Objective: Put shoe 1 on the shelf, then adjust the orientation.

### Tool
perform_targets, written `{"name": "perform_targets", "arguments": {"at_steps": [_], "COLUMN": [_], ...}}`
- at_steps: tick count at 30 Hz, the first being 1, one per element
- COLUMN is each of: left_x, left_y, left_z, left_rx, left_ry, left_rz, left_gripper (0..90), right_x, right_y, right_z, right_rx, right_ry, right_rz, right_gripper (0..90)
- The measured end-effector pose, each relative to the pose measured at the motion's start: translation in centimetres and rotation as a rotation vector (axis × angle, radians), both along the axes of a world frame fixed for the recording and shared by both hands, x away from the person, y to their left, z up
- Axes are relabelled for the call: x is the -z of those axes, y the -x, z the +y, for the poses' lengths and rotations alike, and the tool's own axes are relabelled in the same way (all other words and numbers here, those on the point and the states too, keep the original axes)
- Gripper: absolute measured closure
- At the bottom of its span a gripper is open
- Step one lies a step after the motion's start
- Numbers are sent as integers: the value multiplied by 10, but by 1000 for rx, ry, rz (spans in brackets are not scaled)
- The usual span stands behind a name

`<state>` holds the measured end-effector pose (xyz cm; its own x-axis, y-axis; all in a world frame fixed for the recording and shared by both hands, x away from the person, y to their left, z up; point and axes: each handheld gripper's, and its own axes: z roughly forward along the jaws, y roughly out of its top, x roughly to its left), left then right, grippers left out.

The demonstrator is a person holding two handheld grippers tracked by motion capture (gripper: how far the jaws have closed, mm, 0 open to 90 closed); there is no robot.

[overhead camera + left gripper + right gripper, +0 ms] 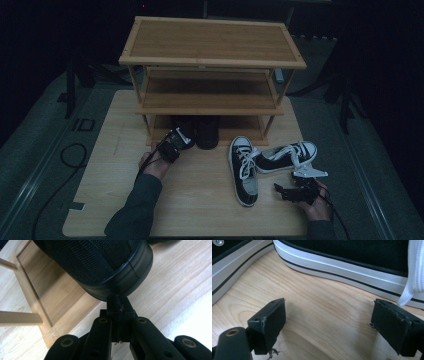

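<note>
Black mesh shoe (100,262) dead ahead of my left gripper (119,305), jaws pressed together at its heel, long axis running into the shelf (210,102); right gripper (329,322) agape.

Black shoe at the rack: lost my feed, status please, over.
Left gripper shut, tips against the black shoe at the rack's bottom shelf. Right gripper open, nothing between its jaws, beside two black-and-white sneakers. Nothing in the way.

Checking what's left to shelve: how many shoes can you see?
4. Two all-black shoes sit on the wooden rack's bottom shelf; two black-and-white lace-up sneakers lie on the table. Others may be hidden.
</note>
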<state>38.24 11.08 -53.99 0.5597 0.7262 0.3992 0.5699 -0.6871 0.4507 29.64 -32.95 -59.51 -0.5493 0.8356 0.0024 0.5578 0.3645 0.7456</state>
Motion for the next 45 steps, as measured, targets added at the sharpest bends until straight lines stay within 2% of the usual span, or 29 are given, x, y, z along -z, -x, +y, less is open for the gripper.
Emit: {"name": "perform_targets", "arguments": {"at_steps": [7, 8, 9, 12, 17, 20, 26, 29, 33, 45], "left_x": [0, 2, 1, 4, 5, 5, 5, 8, 11, 15], "left_y": [-4, -3, -3, 2, 9, 11, 17, 18, 19, 23], "left_z": [1, 1, 2, 5, 14, 18, 32, 37, 41, 50], "left_rx": [-22, -23, -20, -20, -12, -11, -41, -54, -68, -74], "left_ry": [24, 40, 32, 50, 103, 115, 167, 166, 166, 205], "left_rz": [1, -3, 3, 10, 28, 37, 53, 54, 59, 64], "left_gripper": [888, 868, 862, 838, 759, 718, 645, 609, 607, 578], "right_x": [0, 0, 0, 0, 0, 0, 0, 0, 0, 0], "right_y": [0, 0, 0, 0, 0, 0, 0, 0, 0, 0], "right_z": [0, 0, 0, 0, 0, 0, 1, 1, 1, 1], "right_rx": [0, 0, 0, 0, 2, 5, 7, 6, 13, 19], "right_ry": [0, 0, 0, 0, 0, 0, 0, 1, 0, -1], "right_rz": [0, 0, 0, 0, 0, 0, 0, 0, 0, -1], "right_gripper": [123, 123, 123, 123, 123, 123, 123, 124, 125, 134]}}
